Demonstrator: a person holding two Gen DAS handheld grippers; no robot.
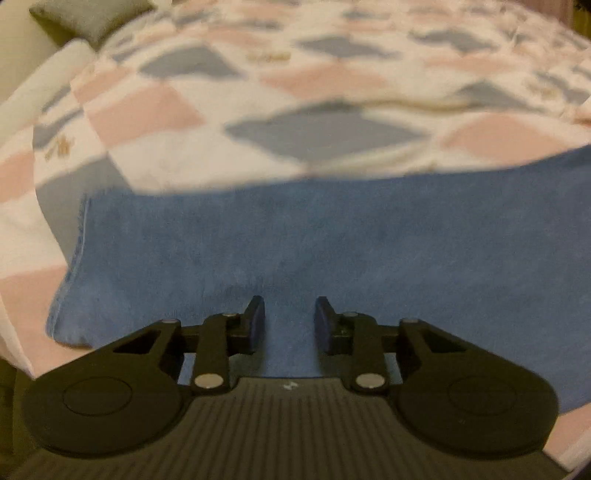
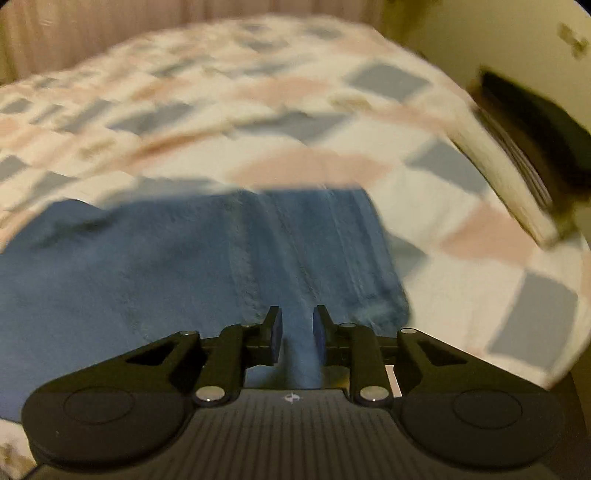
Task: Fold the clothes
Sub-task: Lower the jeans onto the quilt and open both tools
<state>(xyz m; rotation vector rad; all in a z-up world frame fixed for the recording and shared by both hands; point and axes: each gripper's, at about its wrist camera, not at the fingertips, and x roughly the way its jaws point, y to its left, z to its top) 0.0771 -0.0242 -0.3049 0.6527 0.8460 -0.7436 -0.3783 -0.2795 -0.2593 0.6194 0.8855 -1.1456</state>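
A blue towel (image 1: pixel 332 240) lies spread on the bed, its left edge at the left of the left wrist view. My left gripper (image 1: pixel 289 314) hovers just over its near part, open, with flat towel showing between the fingers. In the right wrist view the same blue towel (image 2: pixel 166 266) has long creases running toward my right gripper (image 2: pixel 297 325). That gripper's jaws stand close together with a ridge of blue towel pinched between them, near the towel's right edge. This view is blurred by motion.
The bed cover (image 1: pixel 295 92) is checked in pink, grey and white. A grey cushion (image 1: pixel 88 18) and a pale bolster (image 1: pixel 44 81) sit at the far left. A dark object (image 2: pixel 535 129) stands beside the bed's right edge, by a pale wall.
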